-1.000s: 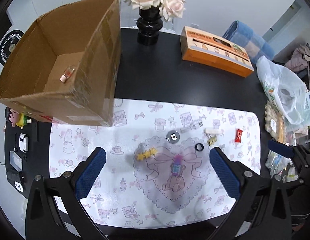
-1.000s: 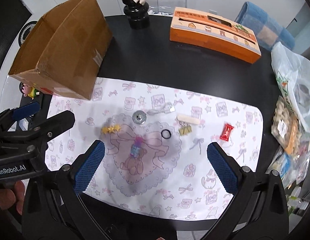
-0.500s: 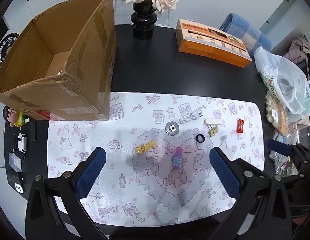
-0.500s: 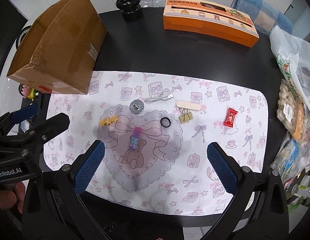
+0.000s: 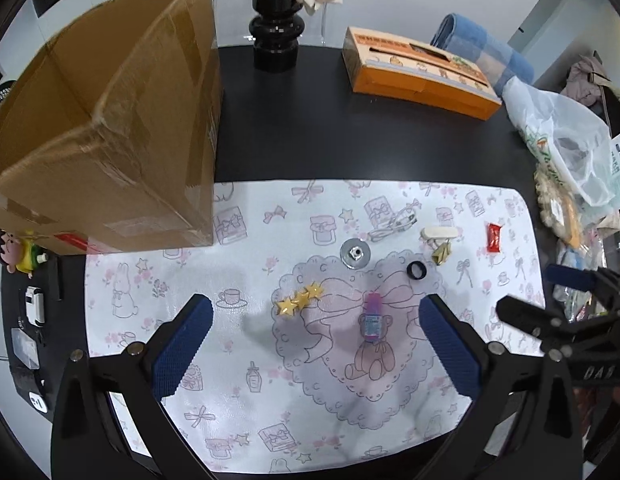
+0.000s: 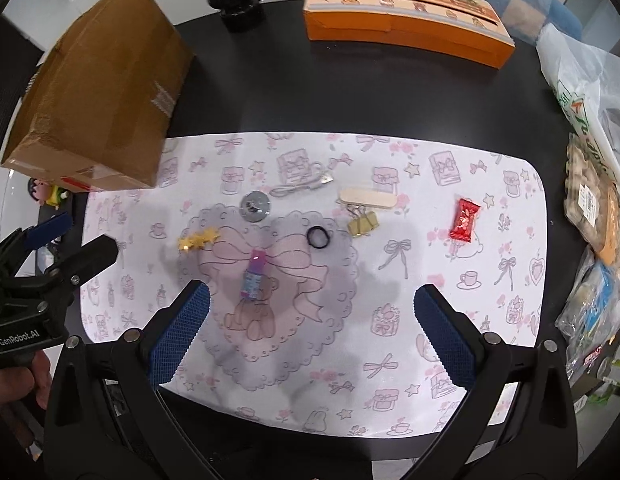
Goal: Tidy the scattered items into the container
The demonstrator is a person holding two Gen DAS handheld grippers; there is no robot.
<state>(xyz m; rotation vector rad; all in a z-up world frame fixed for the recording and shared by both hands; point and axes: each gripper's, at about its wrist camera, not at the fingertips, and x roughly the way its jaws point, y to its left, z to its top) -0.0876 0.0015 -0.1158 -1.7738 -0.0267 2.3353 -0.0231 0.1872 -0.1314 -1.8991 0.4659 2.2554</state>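
Note:
Small items lie scattered on a white patterned mat (image 5: 246,392): a gold star clip (image 5: 299,300), a purple-capped little bottle (image 5: 372,317), a black ring (image 5: 415,271), a silver disc (image 5: 355,253), a white cable (image 5: 392,226), a gold binder clip (image 6: 363,223) and a red candy (image 6: 465,220). The cardboard box (image 5: 110,128) stands at the mat's far left corner. My left gripper (image 5: 316,350) hangs open above the star clip and bottle. Over the mat's near middle, my right gripper (image 6: 310,330) is open too, holding nothing.
A black vase of roses (image 5: 276,40), an orange carton (image 5: 418,74) and a blue towel (image 5: 486,50) stand at the back of the black table. Plastic bags and snack packs (image 6: 590,184) crowd the right edge. Small gadgets and a figurine (image 5: 18,252) lie at the left.
Both grippers have dropped lower and nearer the mat, so the items look larger. The box's inside is now out of the left wrist view. Nothing on the mat moved.

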